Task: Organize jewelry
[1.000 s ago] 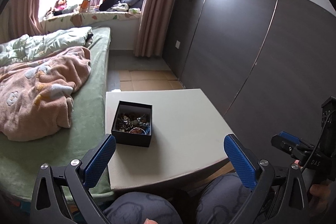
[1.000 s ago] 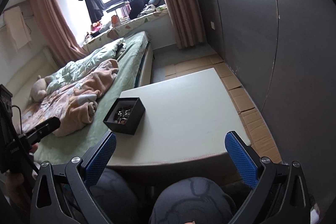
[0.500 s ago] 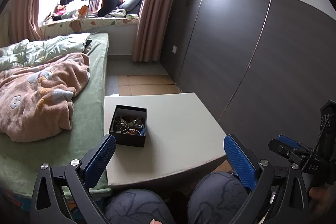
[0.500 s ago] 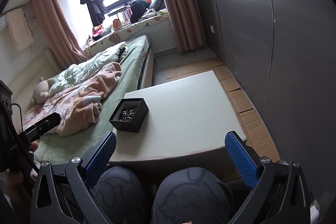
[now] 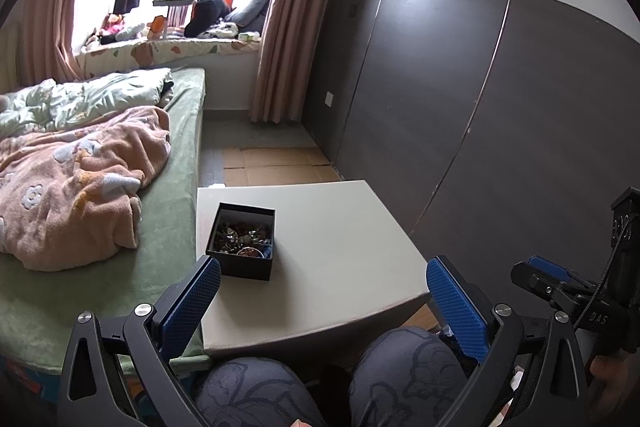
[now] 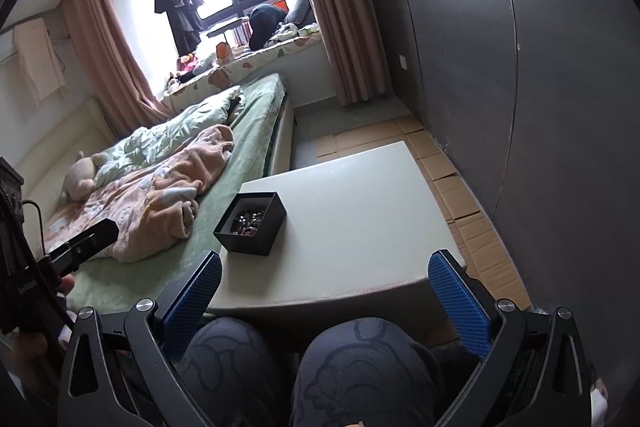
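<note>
A small black open box [image 5: 241, 241] [image 6: 251, 223] holds a tangle of jewelry [image 5: 243, 237] [image 6: 249, 218]. It stands near the left edge of a white low table [image 5: 332, 251] [image 6: 352, 223]. My left gripper [image 5: 320, 303] is open, held back from the table's near edge above the person's knees, with nothing between its blue pads. My right gripper [image 6: 326, 295] is open too, equally far back and empty. The right gripper also shows at the right edge of the left wrist view, and the left gripper at the left edge of the right wrist view.
A bed [image 5: 168, 227] with a pink blanket [image 5: 76, 183] and a green duvet borders the table's left side. A dark panelled wall [image 5: 480, 107] runs along the right. Cardboard sheets [image 6: 460, 187] cover the floor beyond and beside the table. The person's knees [image 6: 320, 367] sit under the near edge.
Both grippers have drawn back and risen a little, so the table and box look smaller and farther. The knees now show more. Both stay open.
</note>
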`<state>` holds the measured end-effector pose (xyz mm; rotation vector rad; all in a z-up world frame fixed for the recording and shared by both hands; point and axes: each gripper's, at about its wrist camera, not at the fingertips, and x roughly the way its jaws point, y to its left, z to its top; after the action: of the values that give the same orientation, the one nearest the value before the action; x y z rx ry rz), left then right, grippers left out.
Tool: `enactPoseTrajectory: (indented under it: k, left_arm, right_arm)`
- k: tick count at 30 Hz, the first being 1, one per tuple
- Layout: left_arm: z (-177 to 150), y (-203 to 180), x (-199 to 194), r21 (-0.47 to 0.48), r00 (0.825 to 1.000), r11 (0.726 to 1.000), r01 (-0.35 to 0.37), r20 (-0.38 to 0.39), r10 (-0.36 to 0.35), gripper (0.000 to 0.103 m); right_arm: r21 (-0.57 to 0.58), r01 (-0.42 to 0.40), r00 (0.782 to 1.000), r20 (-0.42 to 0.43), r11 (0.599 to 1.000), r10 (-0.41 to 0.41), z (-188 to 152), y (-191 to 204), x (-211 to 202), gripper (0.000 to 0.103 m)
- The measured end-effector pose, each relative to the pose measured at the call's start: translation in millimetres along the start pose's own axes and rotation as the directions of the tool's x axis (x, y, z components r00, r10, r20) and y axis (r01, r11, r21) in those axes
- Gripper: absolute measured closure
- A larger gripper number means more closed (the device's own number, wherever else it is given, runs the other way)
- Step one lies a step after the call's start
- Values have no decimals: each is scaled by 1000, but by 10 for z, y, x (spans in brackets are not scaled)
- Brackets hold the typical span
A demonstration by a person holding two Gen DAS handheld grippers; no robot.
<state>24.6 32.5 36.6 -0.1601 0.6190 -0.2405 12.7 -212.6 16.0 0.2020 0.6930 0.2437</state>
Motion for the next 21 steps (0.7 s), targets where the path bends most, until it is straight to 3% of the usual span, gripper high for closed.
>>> enactPoseTrajectory:
  k: [21]
  left_arm:
    - [-72, -112, -173, 22, 1000, 999, -23, 9, 23, 0]
  right_arm:
    - [-6, -6, 1000, 0, 1000, 6, -54, 74, -121, 0]
